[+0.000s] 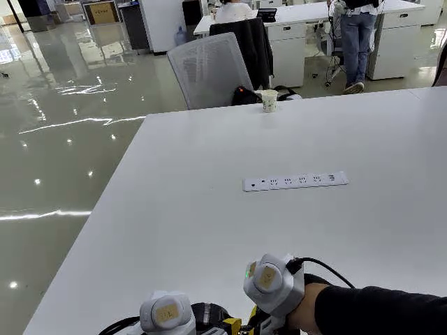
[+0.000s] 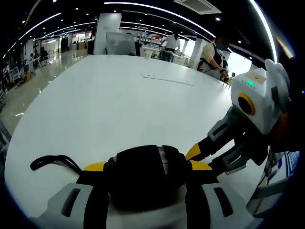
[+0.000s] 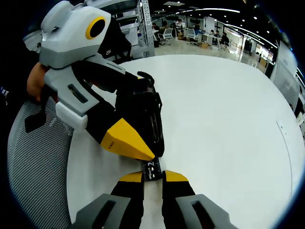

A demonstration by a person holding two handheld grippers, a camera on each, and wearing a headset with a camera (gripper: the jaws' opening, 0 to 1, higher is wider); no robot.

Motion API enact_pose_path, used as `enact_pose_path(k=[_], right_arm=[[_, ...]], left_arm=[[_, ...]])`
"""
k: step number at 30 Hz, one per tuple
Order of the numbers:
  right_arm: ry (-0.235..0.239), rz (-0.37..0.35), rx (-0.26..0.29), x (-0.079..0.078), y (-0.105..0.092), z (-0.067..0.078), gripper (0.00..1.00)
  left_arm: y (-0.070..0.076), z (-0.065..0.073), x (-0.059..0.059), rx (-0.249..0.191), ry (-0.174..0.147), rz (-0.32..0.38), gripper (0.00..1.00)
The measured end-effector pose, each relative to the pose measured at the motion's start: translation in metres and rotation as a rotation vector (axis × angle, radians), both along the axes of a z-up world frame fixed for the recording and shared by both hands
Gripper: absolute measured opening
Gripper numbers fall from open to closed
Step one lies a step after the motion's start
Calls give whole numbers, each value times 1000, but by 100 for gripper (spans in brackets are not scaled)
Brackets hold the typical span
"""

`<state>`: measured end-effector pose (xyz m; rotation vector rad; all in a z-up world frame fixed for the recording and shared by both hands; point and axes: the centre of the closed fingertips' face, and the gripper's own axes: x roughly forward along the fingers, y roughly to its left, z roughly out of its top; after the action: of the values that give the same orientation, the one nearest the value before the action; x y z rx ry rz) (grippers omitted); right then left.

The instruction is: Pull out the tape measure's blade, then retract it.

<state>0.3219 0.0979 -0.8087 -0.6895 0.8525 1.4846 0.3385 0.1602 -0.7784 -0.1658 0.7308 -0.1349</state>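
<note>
Worktop, white and broad, carries the tape measure at its near edge, a hard, compact case clenched in the left claw. Right claw pinches the blade, likely thin, springy and best gripped flat at its tip.

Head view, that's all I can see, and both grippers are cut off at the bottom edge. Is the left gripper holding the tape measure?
Observer: Yes. In the left gripper view, the left gripper is shut around the black tape measure.
Operator: And the right one?
Observer: In the right gripper view, the right gripper appears closed on the end of the blade.
Operator: How far is the blade out?
Observer: Barely. A short stub with printed numerals sits between the tape measure and the right gripper.
</note>
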Motion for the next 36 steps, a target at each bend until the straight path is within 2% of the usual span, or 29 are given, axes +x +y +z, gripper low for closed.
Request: enact_pose_path(k=[22, 36], right_arm=[[3, -1, 28, -2, 13, -1, 11], [2, 11, 38, -4, 15, 1, 11]], left_arm=[[1, -2, 1, -5, 3, 0, 60], [1, -1, 0, -7, 2, 0, 60]])
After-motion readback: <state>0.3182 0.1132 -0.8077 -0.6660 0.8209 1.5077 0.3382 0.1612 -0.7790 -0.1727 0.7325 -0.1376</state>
